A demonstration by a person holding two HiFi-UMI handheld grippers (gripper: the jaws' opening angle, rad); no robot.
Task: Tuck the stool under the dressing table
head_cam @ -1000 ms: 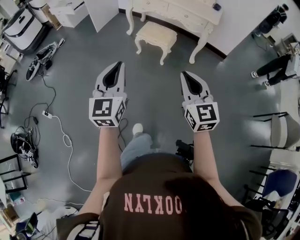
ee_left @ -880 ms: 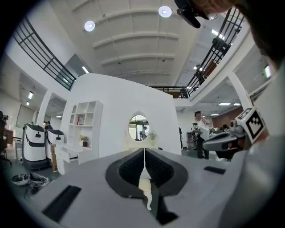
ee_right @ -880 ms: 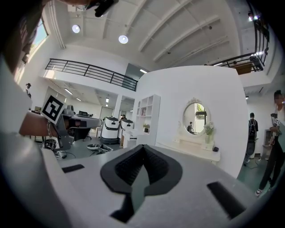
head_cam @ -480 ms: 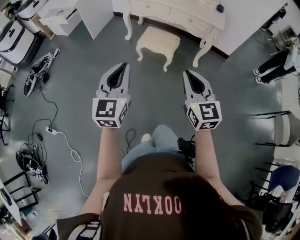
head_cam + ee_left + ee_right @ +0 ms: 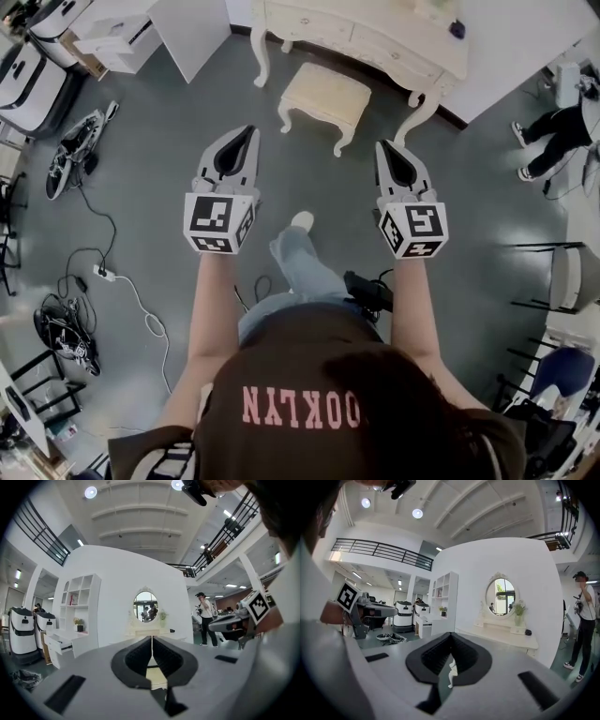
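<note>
The cream stool (image 5: pixel 326 97) stands on the grey floor, out in front of the white dressing table (image 5: pixel 375 37) by the wall. My left gripper (image 5: pixel 246 131) and right gripper (image 5: pixel 384 145) are held side by side in the air, short of the stool, both shut and empty. In the left gripper view the shut jaws (image 5: pixel 152 637) point at the table's oval mirror (image 5: pixel 145 605), and the stool's seat (image 5: pixel 157 677) shows in the slot below. In the right gripper view the shut jaws (image 5: pixel 451 634) frame a carved stool leg (image 5: pixel 451 672), left of the dressing table (image 5: pixel 506 637).
A white shelf unit (image 5: pixel 187 28) stands left of the table. Cables and a power strip (image 5: pixel 103 274) trail over the floor at the left, with gear (image 5: pixel 75 141) beside them. A person (image 5: pixel 553 141) stands at the right, near dark-framed chairs (image 5: pixel 562 272).
The person has walked forward, so the stool and dressing table have drawn nearer and sit lower in the head view. Both grippers stayed shut and side by side.
</note>
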